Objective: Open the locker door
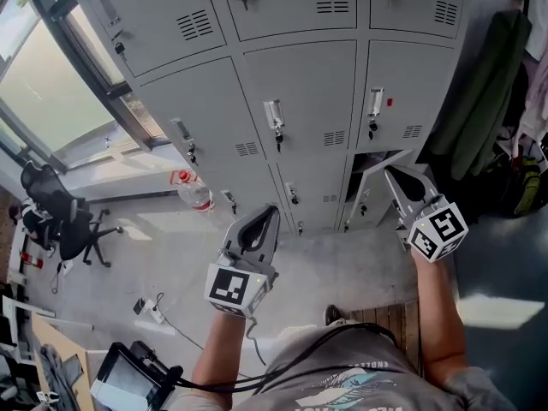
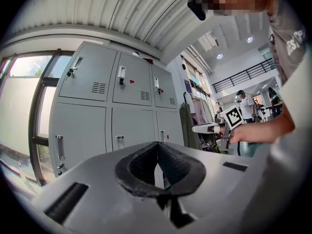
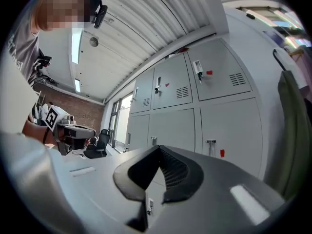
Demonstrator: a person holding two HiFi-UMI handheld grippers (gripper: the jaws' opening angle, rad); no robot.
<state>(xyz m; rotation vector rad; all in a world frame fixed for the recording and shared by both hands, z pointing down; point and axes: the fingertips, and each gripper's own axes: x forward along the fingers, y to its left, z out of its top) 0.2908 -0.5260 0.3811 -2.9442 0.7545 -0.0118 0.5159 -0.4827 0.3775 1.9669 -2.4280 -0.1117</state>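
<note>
The room has a grey concrete floor (image 1: 342, 264), and a bank of grey metal lockers (image 1: 291, 75) fills the far side in rows. A large window (image 1: 43, 92) is at the left end of the lockers, and a dark green coat (image 1: 484, 92) hangs at the right end. A black office chair (image 1: 60, 217) stands on the floor below the window. A water bottle (image 1: 193, 191) with a red cap stands on the floor close to the lockers.

The doors are plain grey panels with a small louvred vent and a metal handle with a lock. One locker door (image 1: 361, 202), in the lowest row at the right, stands ajar, and a dark gap shows above it.

The right gripper (image 1: 390, 175) points at this door. Its fingers (image 3: 175, 172) are pressed together with nothing between them, and they are near the door's edge but apart from it. The left gripper (image 1: 272, 211) is further left, in front of closed doors, well apart from the ajar one. Its fingers are also together and hold nothing.
</note>
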